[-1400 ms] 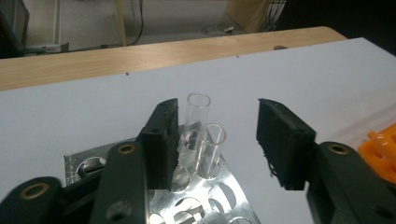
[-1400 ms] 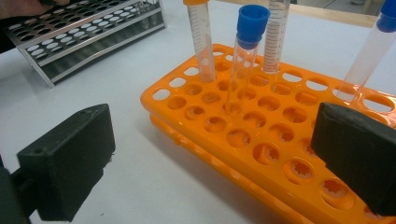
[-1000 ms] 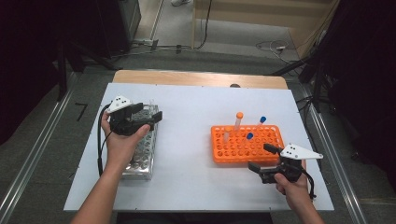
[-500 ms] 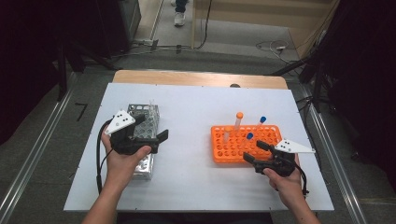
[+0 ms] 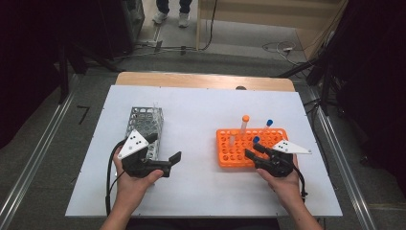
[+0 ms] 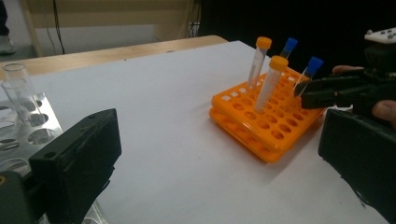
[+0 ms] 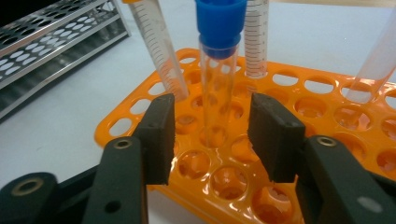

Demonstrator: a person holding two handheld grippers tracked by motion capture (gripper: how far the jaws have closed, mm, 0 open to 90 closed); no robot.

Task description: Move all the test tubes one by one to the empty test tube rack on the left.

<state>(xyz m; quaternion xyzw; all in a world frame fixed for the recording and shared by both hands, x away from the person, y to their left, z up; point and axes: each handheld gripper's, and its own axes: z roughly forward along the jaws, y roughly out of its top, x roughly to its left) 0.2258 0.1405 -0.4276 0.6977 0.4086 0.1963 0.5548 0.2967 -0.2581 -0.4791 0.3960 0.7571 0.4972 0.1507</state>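
An orange tube rack [image 5: 229, 152] stands at the right of the white table. A blue-capped tube [image 7: 219, 70] stands in one of its near holes. My right gripper [image 7: 212, 126] has its jaws on either side of that tube; they have just been closing, and a gap remains at each pad. In the high view the right gripper [image 5: 253, 150] is at the rack's near right corner. My left gripper [image 5: 163, 148] hovers wide open and holds nothing, just right of the metal rack [image 5: 143, 120]. Its jaws [image 6: 215, 168] point toward the orange rack [image 6: 266, 126].
Two orange-capped tubes [image 6: 271, 84] and another blue-capped tube [image 6: 289, 46] also stand in the orange rack. Clear uncapped tubes [image 6: 18, 93] sit in the metal rack [image 6: 28, 140]. Bare table [image 5: 201, 124] lies between the racks. A person's feet [image 5: 172, 17] are beyond the table.
The left gripper came off the metal rack toward the table's near side and right. The right gripper moved in to the orange rack and its jaws narrowed around the blue-capped tube.
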